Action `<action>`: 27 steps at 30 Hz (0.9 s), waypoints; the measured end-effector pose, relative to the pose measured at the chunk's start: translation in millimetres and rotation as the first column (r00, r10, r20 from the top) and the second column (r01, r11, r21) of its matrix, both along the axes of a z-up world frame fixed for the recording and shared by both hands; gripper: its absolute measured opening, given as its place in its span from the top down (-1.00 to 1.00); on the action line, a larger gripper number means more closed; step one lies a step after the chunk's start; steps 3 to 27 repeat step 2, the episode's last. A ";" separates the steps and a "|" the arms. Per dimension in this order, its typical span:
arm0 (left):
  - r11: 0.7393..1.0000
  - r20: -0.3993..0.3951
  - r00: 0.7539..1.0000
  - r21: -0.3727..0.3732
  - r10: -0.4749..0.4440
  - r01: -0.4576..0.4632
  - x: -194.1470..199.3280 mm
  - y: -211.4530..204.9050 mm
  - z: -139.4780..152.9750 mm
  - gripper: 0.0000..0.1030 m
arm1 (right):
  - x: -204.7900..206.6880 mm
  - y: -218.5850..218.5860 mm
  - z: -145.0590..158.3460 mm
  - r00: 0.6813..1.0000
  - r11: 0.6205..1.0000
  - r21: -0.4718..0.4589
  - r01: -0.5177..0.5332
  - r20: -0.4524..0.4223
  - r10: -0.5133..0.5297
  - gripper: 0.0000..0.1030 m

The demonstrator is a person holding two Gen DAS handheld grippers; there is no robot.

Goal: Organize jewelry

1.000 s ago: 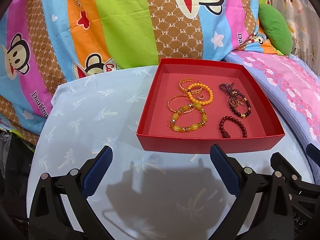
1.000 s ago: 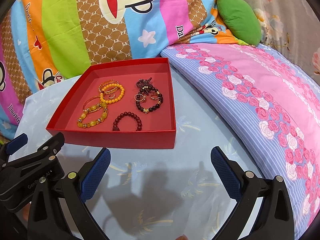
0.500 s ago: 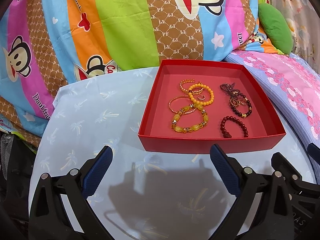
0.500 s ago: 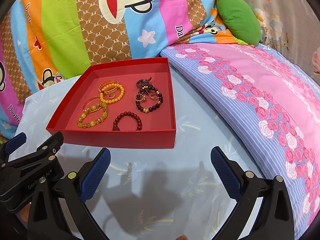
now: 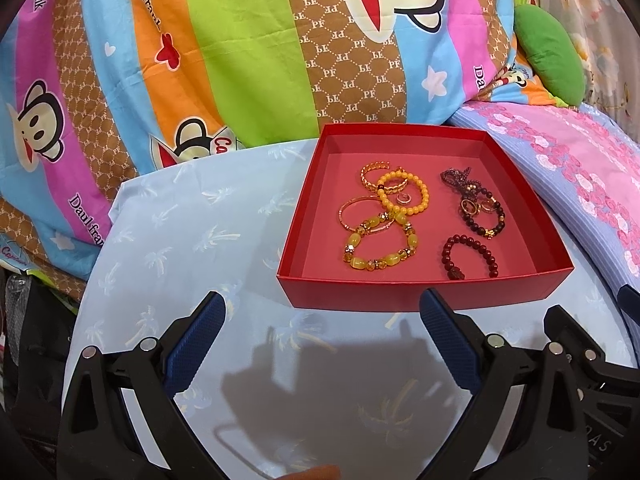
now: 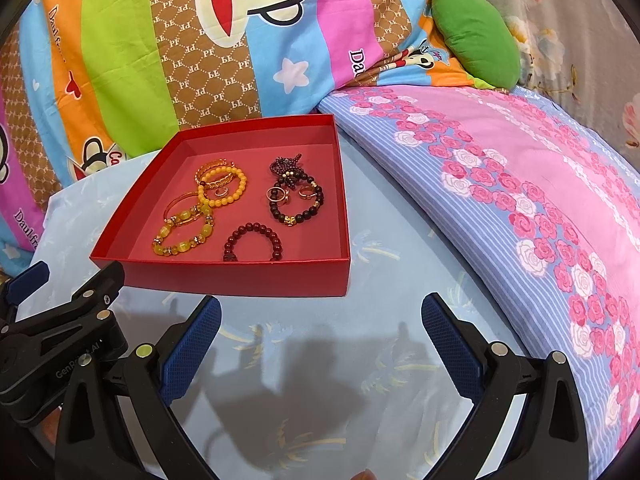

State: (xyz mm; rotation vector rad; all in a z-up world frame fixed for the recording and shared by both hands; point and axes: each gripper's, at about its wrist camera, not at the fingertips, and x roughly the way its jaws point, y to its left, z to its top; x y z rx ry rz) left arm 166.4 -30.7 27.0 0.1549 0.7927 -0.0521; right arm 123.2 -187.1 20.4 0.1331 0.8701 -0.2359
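Left wrist view: shallow red cardboard tray (image 5: pixel 420 294) on pale blue palm-print cloth (image 5: pixel 192 232), right of centre, just beyond the fingertips. Inside, on the left half, a chunky yellow stone-bead bracelet (image 5: pixel 378 246) overlapping a thin gold bangle (image 5: pixel 352 210), with a round orange-yellow bead bracelet (image 5: pixel 404 194) and a gold chain-link cuff (image 5: pixel 370 174) farther back. On the right half, a dark red bead bracelet (image 5: pixel 470 256) nearest, a dark brown bead bracelet with gold rings (image 5: pixel 482 214) behind it, a small dark beaded bow (image 5: pixel 458 178) farthest. Left gripper (image 5: pixel 320 338) spread wide, holding nothing, hovering over the cloth short of the tray. Striped cartoon-monkey quilt (image 5: pixel 240 60) behind.

Right wrist view: same red tray (image 6: pixel 240 278) left of centre, same jewellery inside: yellow stone beads (image 6: pixel 182 234), dark red beads (image 6: pixel 252 242), dark brown beads (image 6: pixel 298 204). Right gripper (image 6: pixel 320 340) also wide apart and empty, near the tray's front wall without touching. Left gripper's black body (image 6: pixel 60 320) at the near left. Pink rose-print pillow (image 6: pixel 520 200) to the right, green cushion (image 6: pixel 476 38) far right.
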 end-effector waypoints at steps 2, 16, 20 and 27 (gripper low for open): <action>1.000 -0.002 1.000 -0.001 -0.003 0.003 0.7 -0.6 0.0 -0.81 | -0.8 -0.2 -0.9 1.000 1.000 0.000 0.001 0.001 -0.001 -0.89; 1.000 -0.002 1.000 -0.001 -0.003 0.003 0.7 -0.6 0.0 -0.81 | -0.8 -0.2 -0.9 1.000 1.000 0.000 0.001 0.001 -0.001 -0.89; 1.000 -0.002 1.000 -0.001 -0.003 0.003 0.7 -0.6 0.0 -0.81 | -0.8 -0.2 -0.9 1.000 1.000 0.000 0.001 0.001 -0.001 -0.89; 1.000 -0.002 1.000 -0.001 -0.003 0.003 0.7 -0.6 0.0 -0.81 | -0.8 -0.2 -0.9 1.000 1.000 0.000 0.001 0.001 -0.001 -0.89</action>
